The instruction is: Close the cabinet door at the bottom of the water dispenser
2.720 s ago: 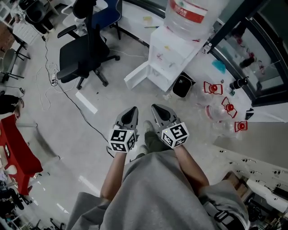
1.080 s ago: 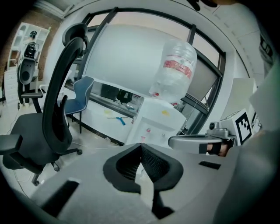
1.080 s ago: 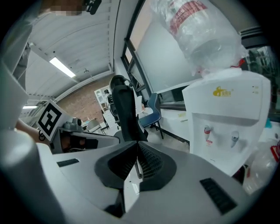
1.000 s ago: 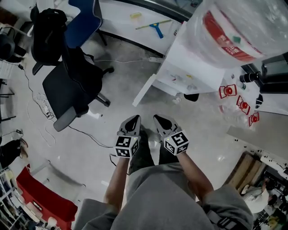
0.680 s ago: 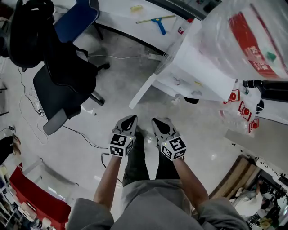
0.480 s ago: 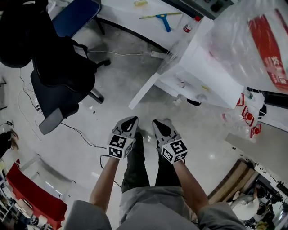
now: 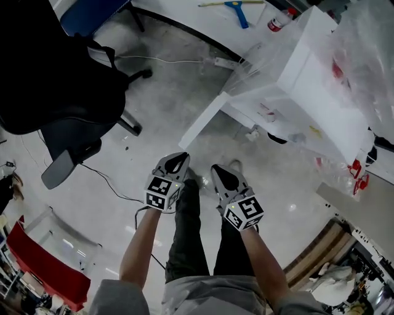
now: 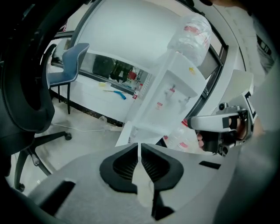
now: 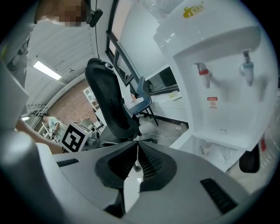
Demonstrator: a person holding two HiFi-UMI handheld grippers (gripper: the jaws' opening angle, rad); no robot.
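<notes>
Left tongs [image 7: 179,158] & right tongs [image 7: 219,170] both pressed together, empty. They're over the floor [image 7: 154,104], near the open cabinet door [image 7: 206,120] at the water dispenser [image 7: 308,74] base. Risk: tips may skid off the door's smooth face — door left ajar.

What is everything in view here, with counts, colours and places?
water dispenser: one, white, upper right of the head view, with a clear bottle on top
cabinet door: one, white, swung open at the dispenser's base
office chair: one, black, upper left
blue chair: one, at the top edge behind the office chair
squeegee: one, blue, on the white ledge at the top
cable: one, black, on the floor left of the grippers
red container: one, lower left corner
left gripper: one, grey, jaws shut on nothing, short of the door
right gripper: one, grey, jaws shut on nothing, beside the left
legs: two, dark trousers, below the grippers
</notes>
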